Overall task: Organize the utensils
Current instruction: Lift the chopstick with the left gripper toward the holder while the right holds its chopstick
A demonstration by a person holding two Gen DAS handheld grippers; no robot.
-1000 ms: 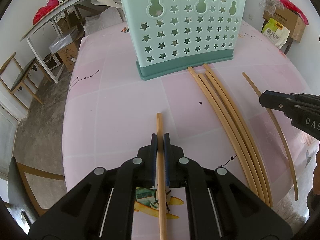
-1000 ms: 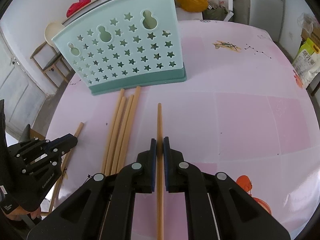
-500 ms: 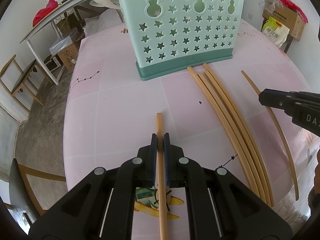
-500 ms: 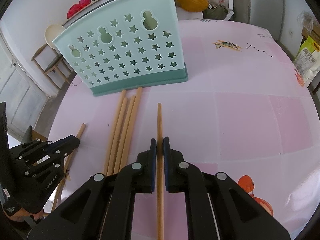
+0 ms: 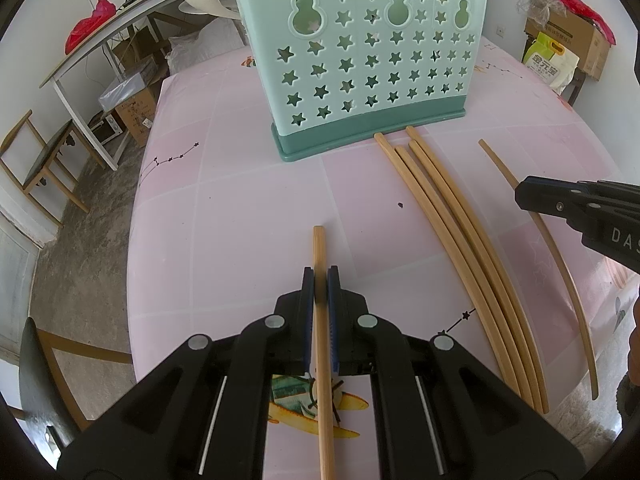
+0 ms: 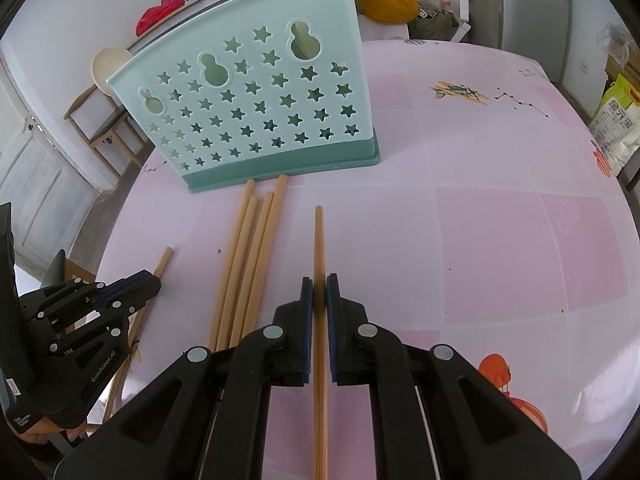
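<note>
Wooden chopstick (image 5: 322, 360) sits pinched in the left gripper (image 5: 321, 280); the right gripper (image 6: 320, 286) pinches another chopstick (image 6: 319, 248). Both hover over the table (image 6: 480, 220), short of the holder (image 6: 256, 108). Long overhanging ends may snag its rim or twist loose.

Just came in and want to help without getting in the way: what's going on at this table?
A person is sorting chopsticks with two tongs. The left tongs are shut on one chopstick, the right tongs on another. Four more chopsticks lie loose on the pink table in front of the green holder.
</note>
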